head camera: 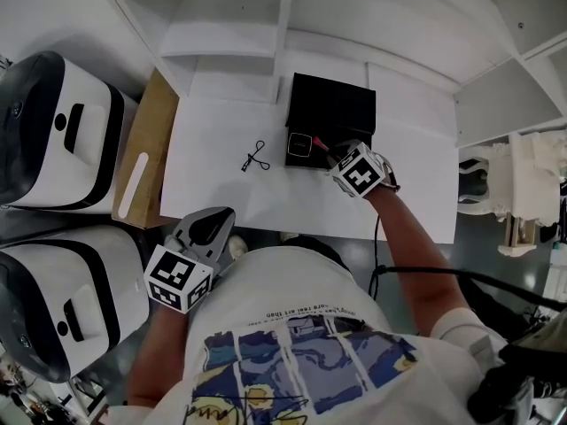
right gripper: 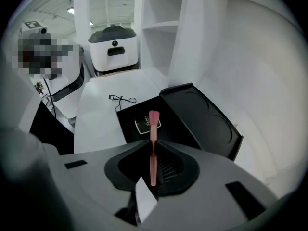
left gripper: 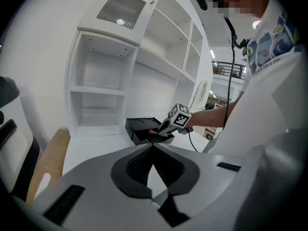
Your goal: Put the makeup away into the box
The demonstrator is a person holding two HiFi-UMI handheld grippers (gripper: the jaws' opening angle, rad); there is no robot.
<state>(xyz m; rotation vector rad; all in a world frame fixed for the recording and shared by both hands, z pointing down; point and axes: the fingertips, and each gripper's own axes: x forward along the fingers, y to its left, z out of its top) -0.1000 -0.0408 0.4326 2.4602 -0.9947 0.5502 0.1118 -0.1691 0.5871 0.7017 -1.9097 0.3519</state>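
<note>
A black box [head camera: 310,145] stands open on the white table [head camera: 213,131], its lid [head camera: 332,104] laid back behind it. A small black case [right gripper: 147,125] with a pale frame lies inside the box. My right gripper [head camera: 330,153] hovers over the box, shut on a slim pink makeup stick [right gripper: 153,143] that points down toward the box [right gripper: 144,117]. A thin black wire-like makeup tool [head camera: 255,157] lies on the table left of the box. My left gripper [head camera: 223,215] waits at the table's near edge with its jaws [left gripper: 152,145] shut and nothing between them.
Two white rounded machines [head camera: 62,131] [head camera: 62,299] stand on the left beside a wooden board [head camera: 142,162]. White shelving [head camera: 283,25] rises behind the table. White equipment [head camera: 514,193] sits to the right. A black cable [head camera: 416,273] runs from my right arm.
</note>
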